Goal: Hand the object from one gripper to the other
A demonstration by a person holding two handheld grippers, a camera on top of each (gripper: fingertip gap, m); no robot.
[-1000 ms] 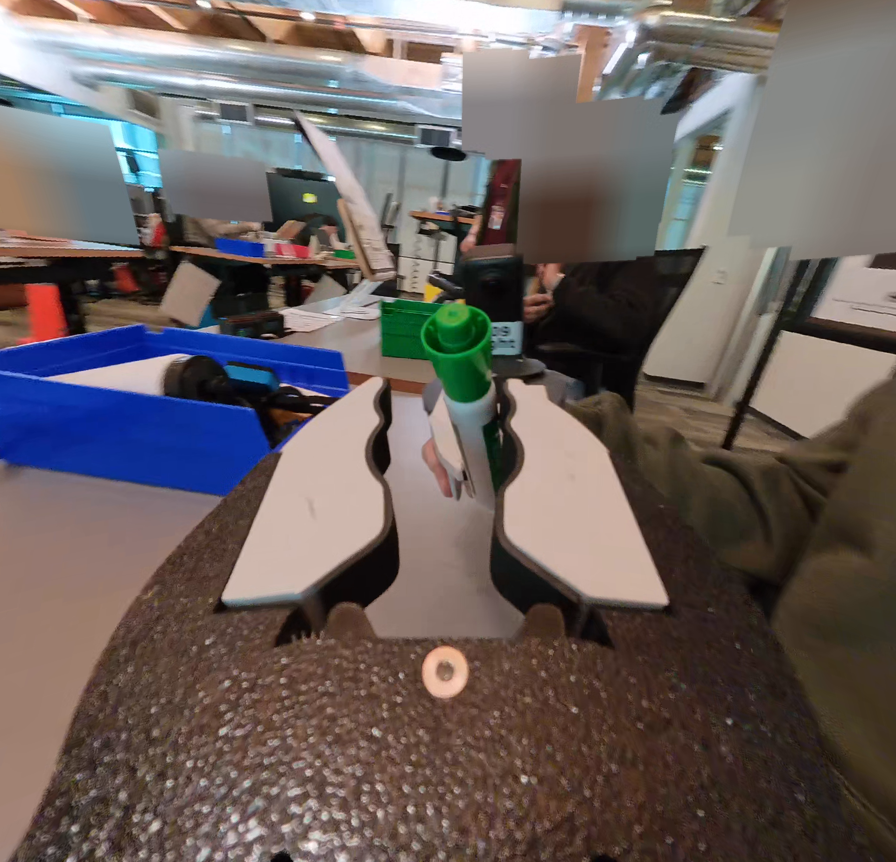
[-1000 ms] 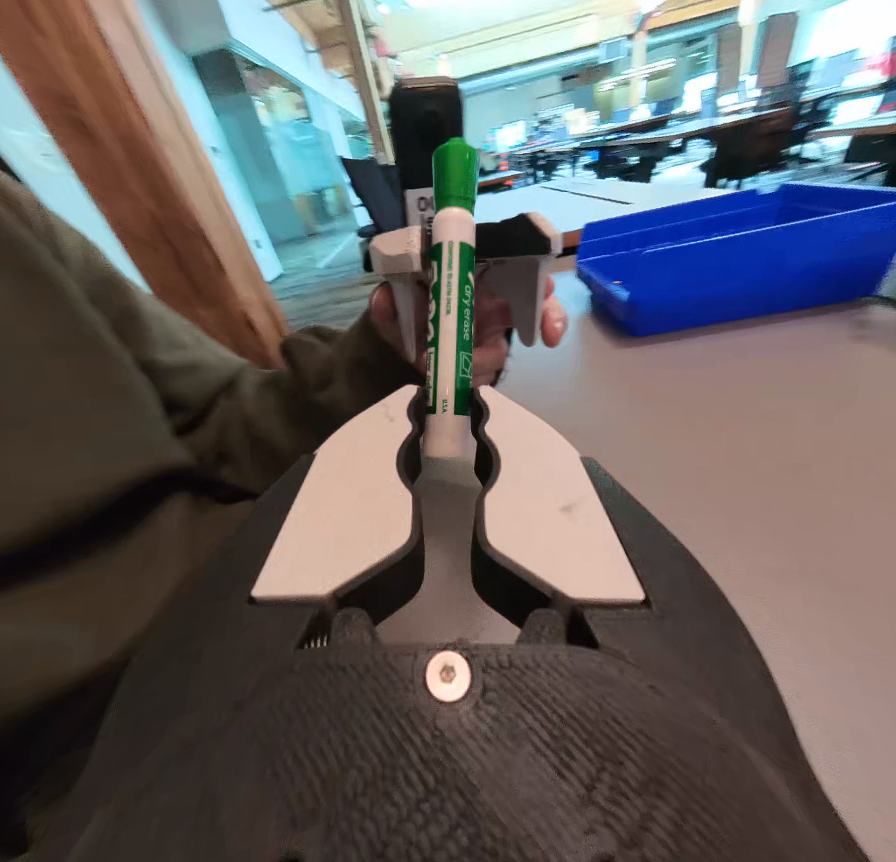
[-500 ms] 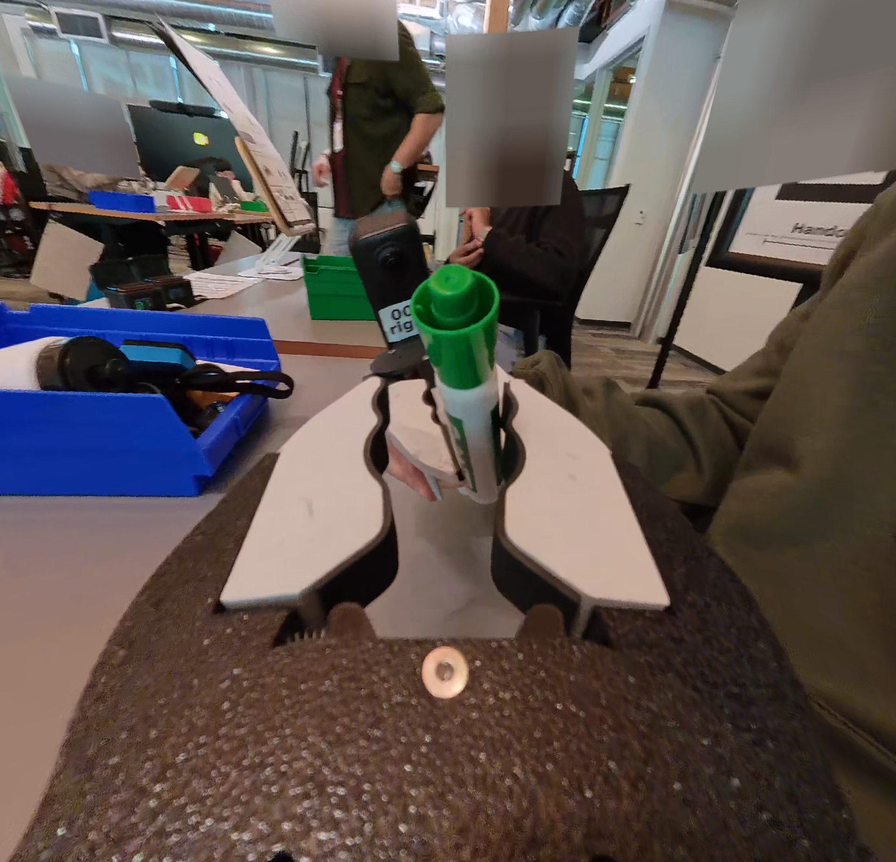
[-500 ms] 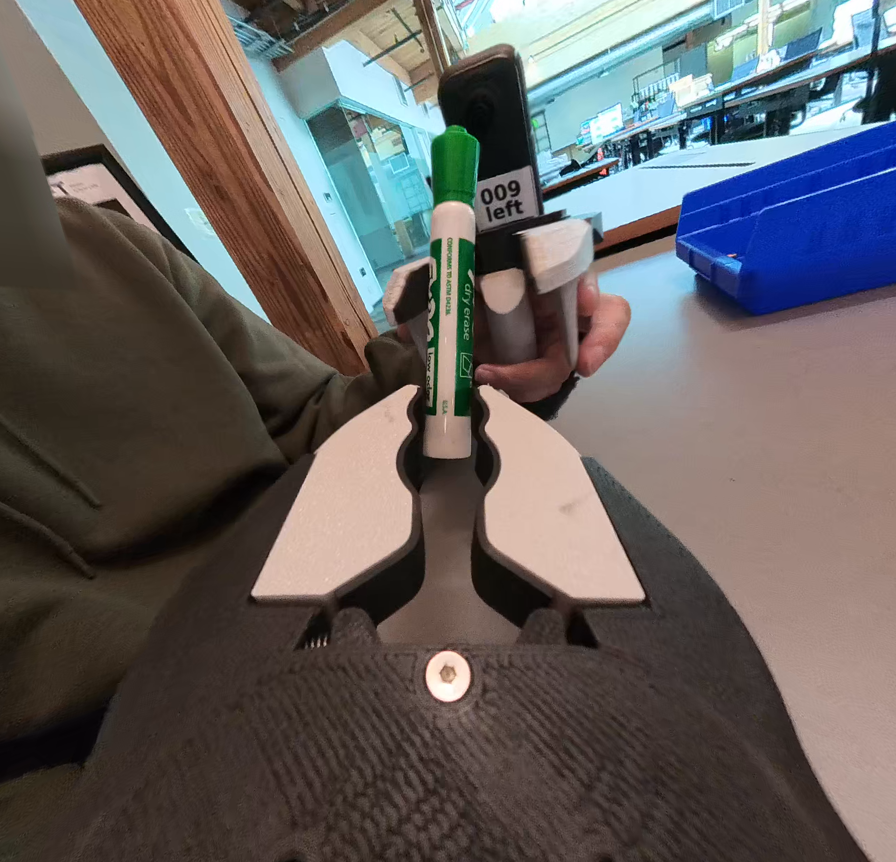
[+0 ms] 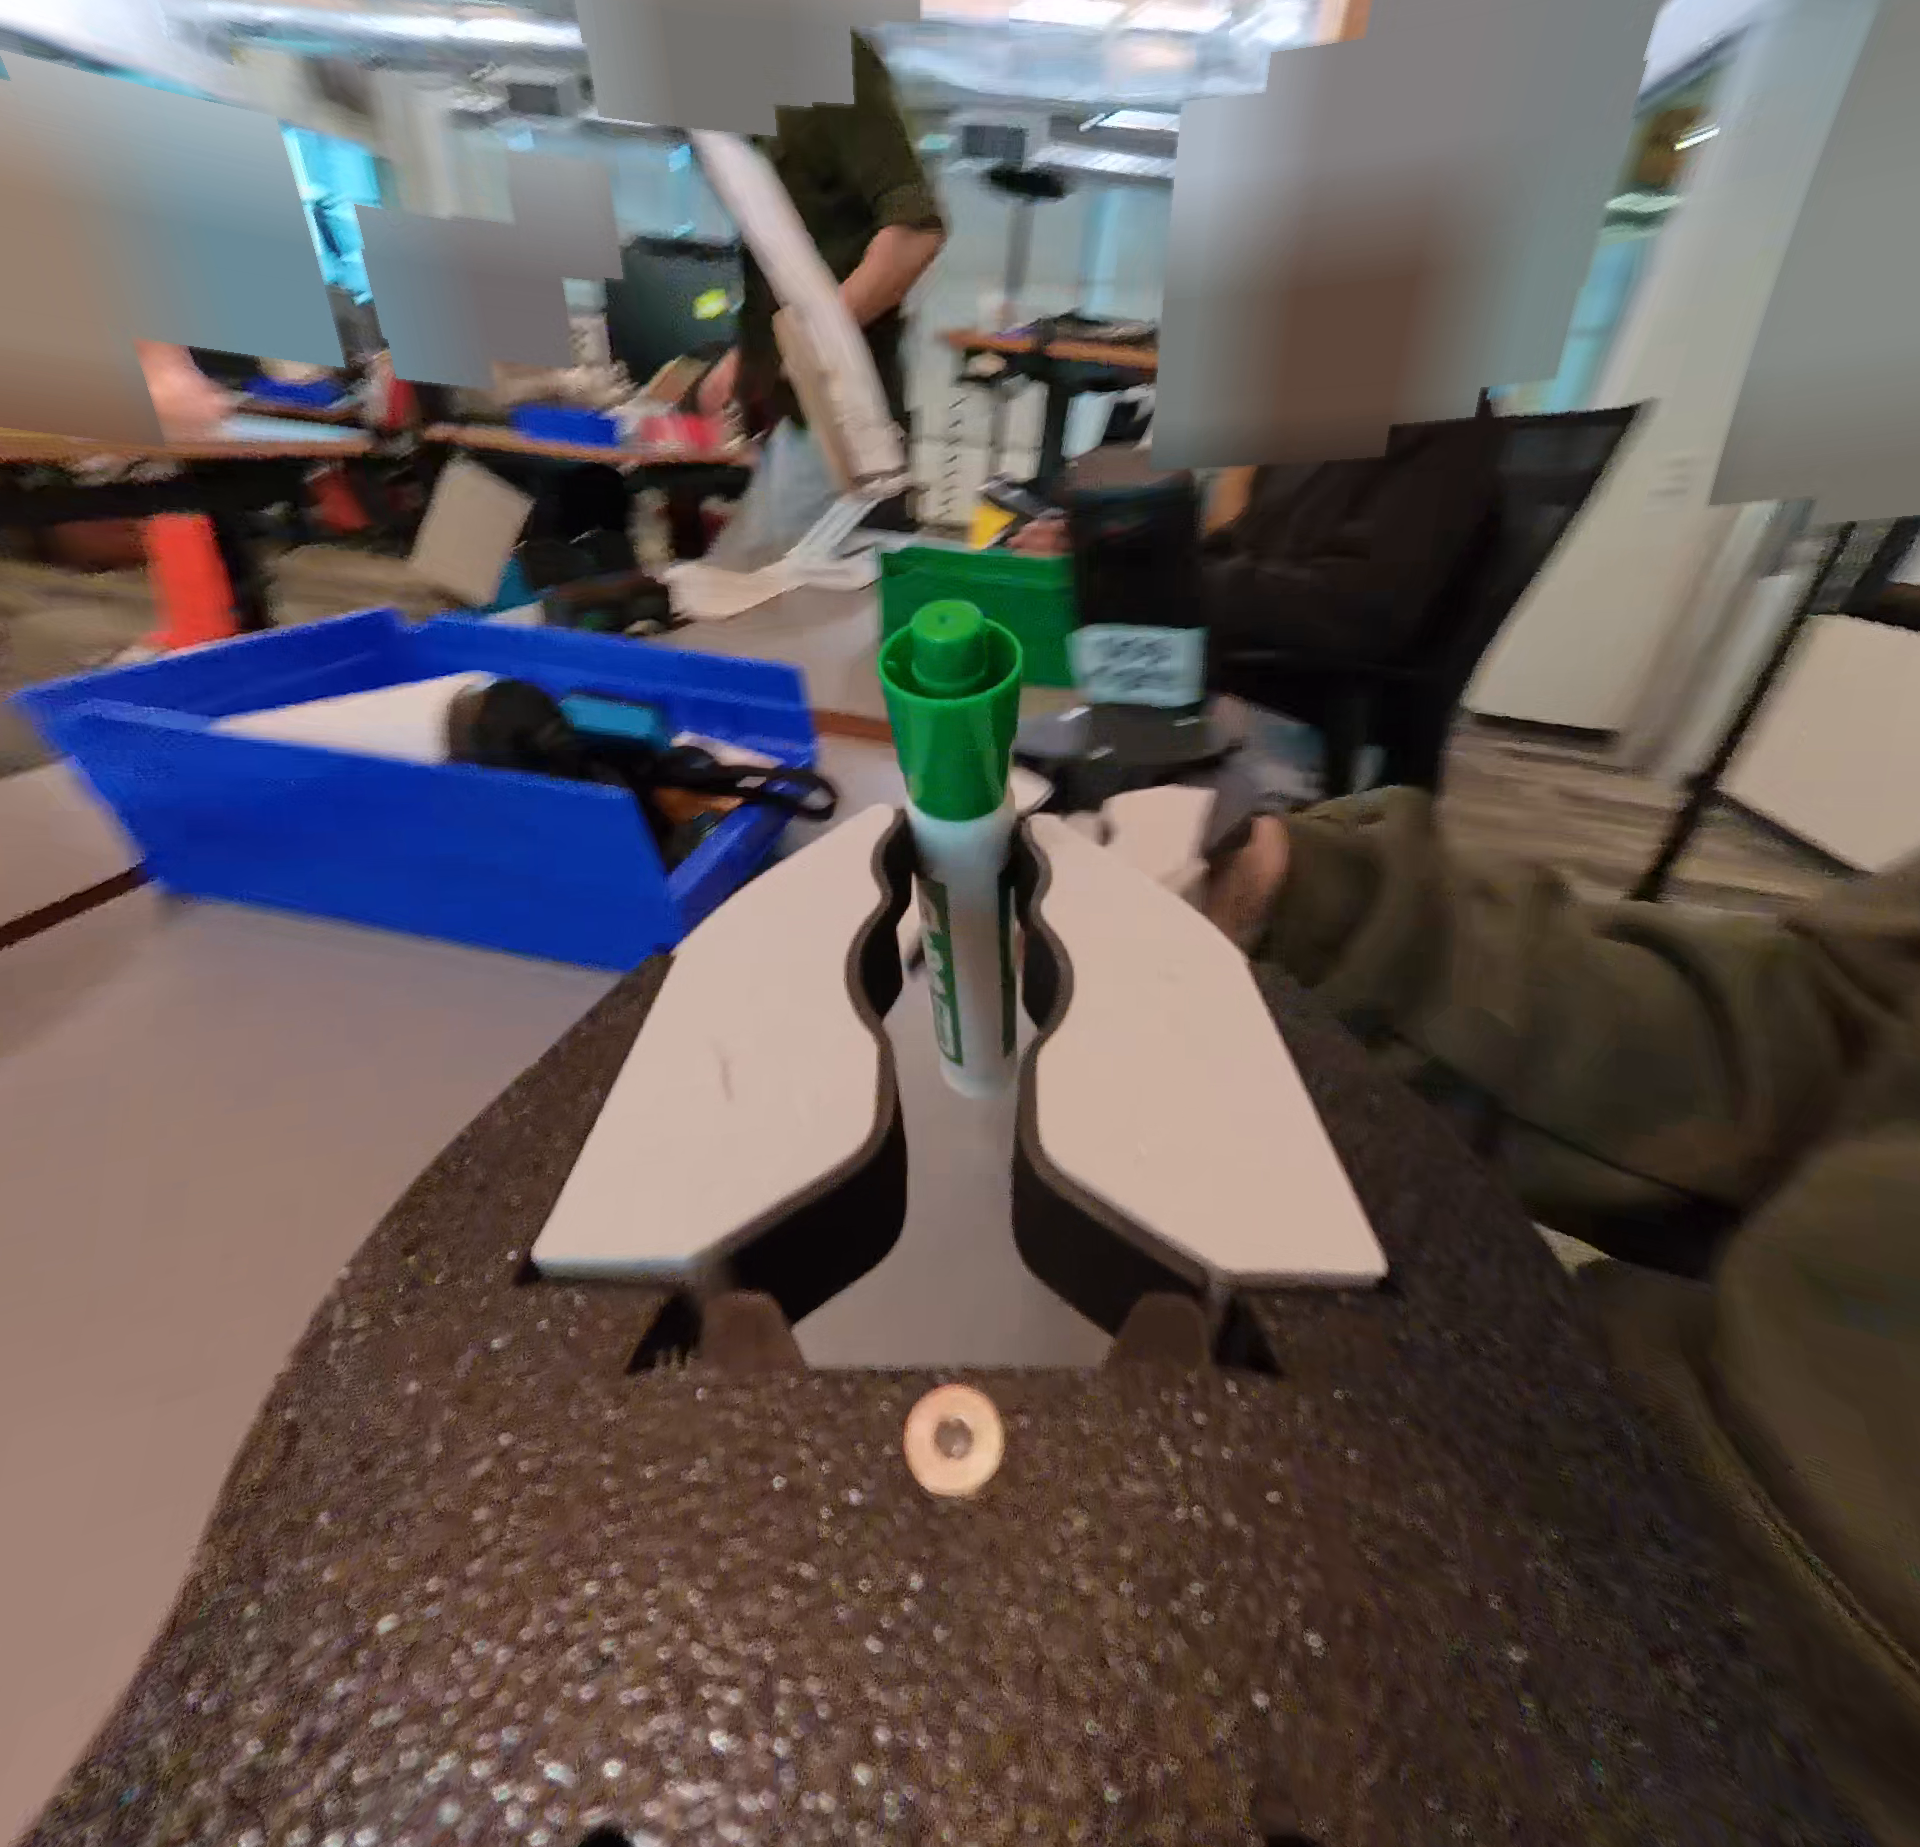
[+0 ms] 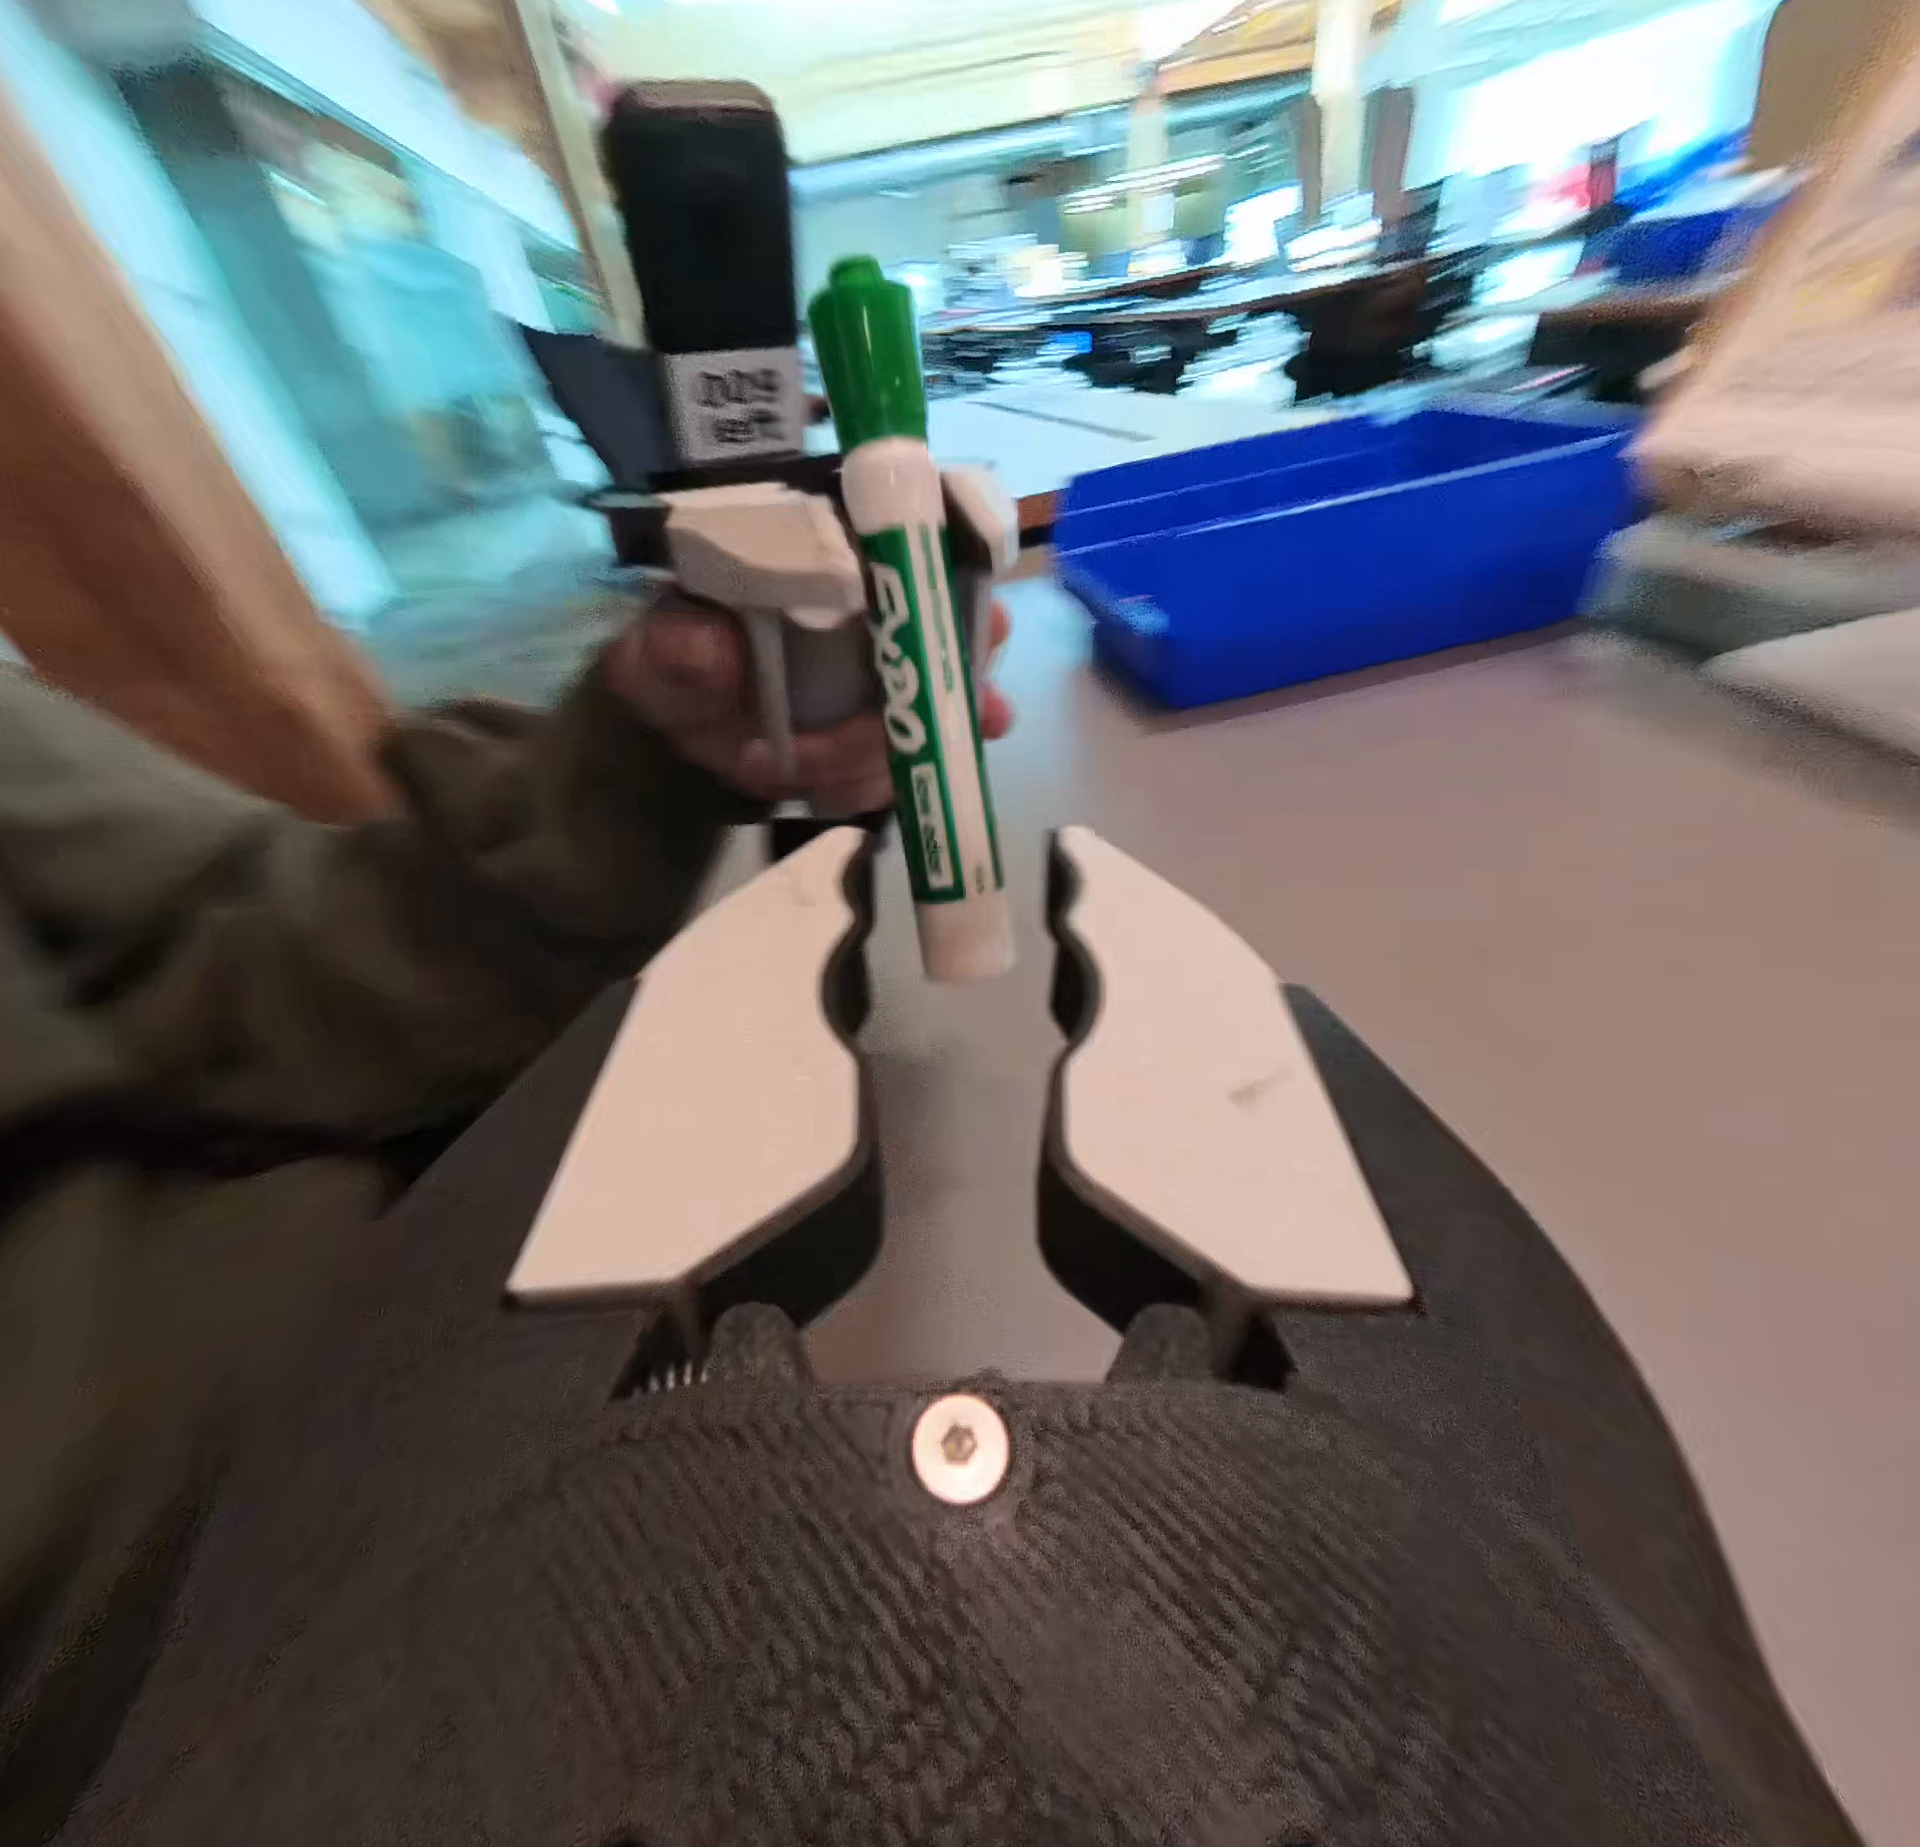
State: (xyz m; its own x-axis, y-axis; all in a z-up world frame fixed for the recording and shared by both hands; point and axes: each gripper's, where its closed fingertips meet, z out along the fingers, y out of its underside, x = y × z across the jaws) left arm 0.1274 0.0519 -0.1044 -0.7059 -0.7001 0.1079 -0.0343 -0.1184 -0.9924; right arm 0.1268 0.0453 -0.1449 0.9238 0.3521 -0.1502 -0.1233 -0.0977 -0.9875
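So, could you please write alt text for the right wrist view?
The right gripper is open, with a green marker upright just past its tips, held by the left gripper beyond. A blue bin sits on the grey table.

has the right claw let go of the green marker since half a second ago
Yes. The right claw has opened and the green marker now stands clear of both fingers, gripped by the left claw.

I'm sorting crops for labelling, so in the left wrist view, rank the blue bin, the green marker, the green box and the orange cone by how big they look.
1. blue bin, clearly largest.
2. green marker, though it sits nearest the camera, shut in the left hand-held gripper.
3. green box and orange cone: similar, blurred, the box partly hidden, so unranked.
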